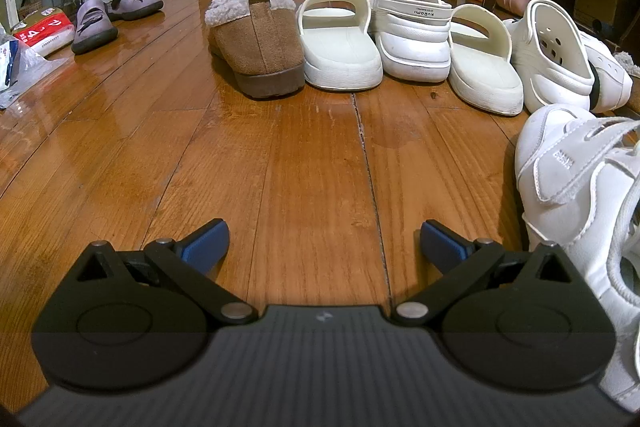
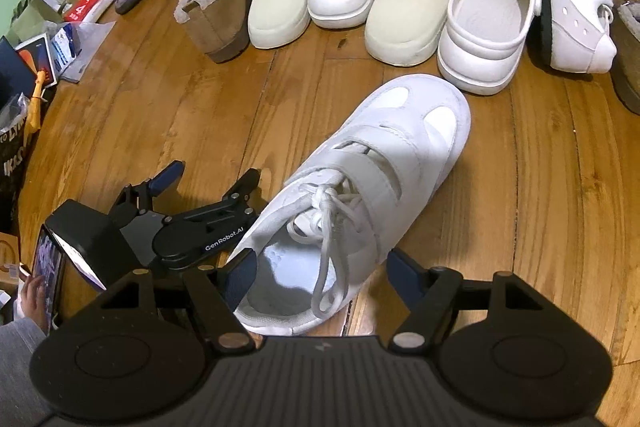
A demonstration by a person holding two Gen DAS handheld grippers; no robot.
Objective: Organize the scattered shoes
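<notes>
Wooden floor, shoes lined up along the far side.

My right tongs stand open astride the heel of the white sneaker, not yet pinching; a grip on the soft collar could slip. Left tongs open, empty, over bare boards with free room near me.

Left low, level; right steep; both see sneaker.
</notes>
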